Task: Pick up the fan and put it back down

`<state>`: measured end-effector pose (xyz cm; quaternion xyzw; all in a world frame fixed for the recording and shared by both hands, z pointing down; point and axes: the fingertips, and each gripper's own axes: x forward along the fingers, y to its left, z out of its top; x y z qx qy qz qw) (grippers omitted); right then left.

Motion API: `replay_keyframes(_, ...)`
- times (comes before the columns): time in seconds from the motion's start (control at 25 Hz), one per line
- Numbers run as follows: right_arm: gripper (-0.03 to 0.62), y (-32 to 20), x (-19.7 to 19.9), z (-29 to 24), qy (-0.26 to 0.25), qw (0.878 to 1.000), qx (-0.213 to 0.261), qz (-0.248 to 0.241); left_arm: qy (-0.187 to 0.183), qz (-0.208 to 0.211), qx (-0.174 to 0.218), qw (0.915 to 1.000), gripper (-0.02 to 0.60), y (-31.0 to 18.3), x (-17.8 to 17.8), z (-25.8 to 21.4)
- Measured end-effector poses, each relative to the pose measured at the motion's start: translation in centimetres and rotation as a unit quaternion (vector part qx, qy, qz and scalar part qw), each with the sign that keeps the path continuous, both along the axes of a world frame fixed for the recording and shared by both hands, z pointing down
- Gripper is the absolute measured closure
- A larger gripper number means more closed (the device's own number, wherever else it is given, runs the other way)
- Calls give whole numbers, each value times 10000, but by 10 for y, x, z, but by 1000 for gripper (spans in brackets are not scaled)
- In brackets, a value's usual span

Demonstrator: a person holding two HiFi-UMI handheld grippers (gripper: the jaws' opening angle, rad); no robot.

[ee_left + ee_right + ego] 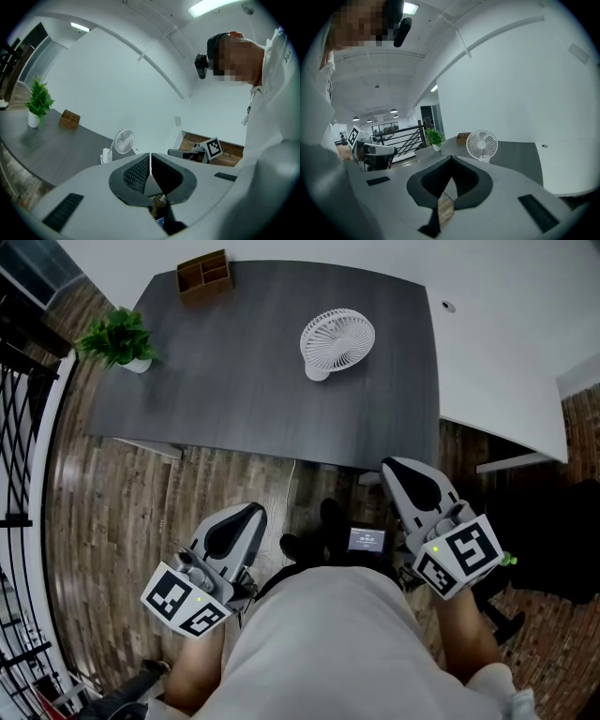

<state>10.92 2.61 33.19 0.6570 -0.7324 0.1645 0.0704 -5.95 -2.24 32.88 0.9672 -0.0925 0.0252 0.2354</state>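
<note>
1. Both tongs were shut and held nothing. The left tongs (251, 512) and right tongs (398, 465) hung low, off the near edge of the desk (234, 381). The fan (337, 341) stood upright toward the desk's right edge, nearer the right tongs.
2. From the left tongs, the fan sat ahead, a bit left.
3. From the right tongs, it sat ahead, a bit right.

Right gripper (451, 159) jaws together, nothing between — white fan (482, 145) upright on dark table (515, 161), potted plant (435, 139) and wooden organizer (463, 138) behind.
</note>
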Motion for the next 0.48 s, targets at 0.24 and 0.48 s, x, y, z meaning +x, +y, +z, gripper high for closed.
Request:
replay_keyframes(0.24, 583, 1, -8, 1, 72, 9999, -80, -48, 59, -8, -98, 9999, 558, 3, -7, 5)
replay_keyframes(0.48, 583, -1, -15, -2, 111, 9999, -35, -46, 108, -78, -101, 9999, 558, 1, -18, 3)
